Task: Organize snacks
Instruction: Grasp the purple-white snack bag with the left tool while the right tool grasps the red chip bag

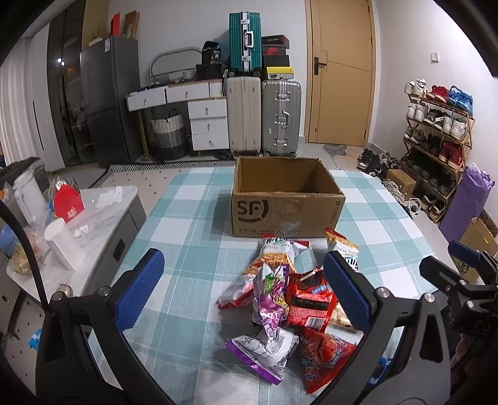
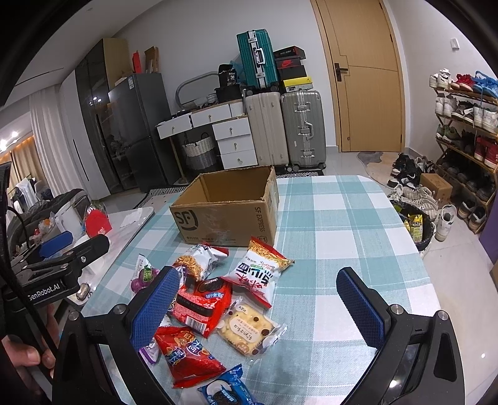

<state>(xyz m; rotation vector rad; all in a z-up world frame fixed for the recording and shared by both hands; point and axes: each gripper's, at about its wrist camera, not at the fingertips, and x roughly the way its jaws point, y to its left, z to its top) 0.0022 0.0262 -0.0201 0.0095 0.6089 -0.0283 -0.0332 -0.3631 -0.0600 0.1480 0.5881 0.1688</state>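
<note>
Snack pile [image 1: 289, 299] — before cardboard box [image 1: 286, 202]

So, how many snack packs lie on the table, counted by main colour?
Red packs: 2
Purple packs: 2
White noodle packs: 2
Blue pack: 1
Clear biscuit pack: 1
Total: 8

White walls [image 1: 186, 28] close the room. At twelve o'clock stand two upright suitcases [image 1: 263, 116], a teal one [image 1: 245, 40] stacked on top beside shoeboxes [image 1: 275, 51]. A wooden door [image 1: 342, 71] is at one o'clock, a loaded shoe rack [image 1: 439, 131] at three, with loose shoes on the pale tiled floor [image 2: 451, 264]. A white drawer unit [image 1: 207, 124] with a woven basket [image 1: 168, 132] sits at eleven, a dark fridge [image 1: 109, 99] at ten, white curtains [image 2: 46, 140] beyond.
</note>
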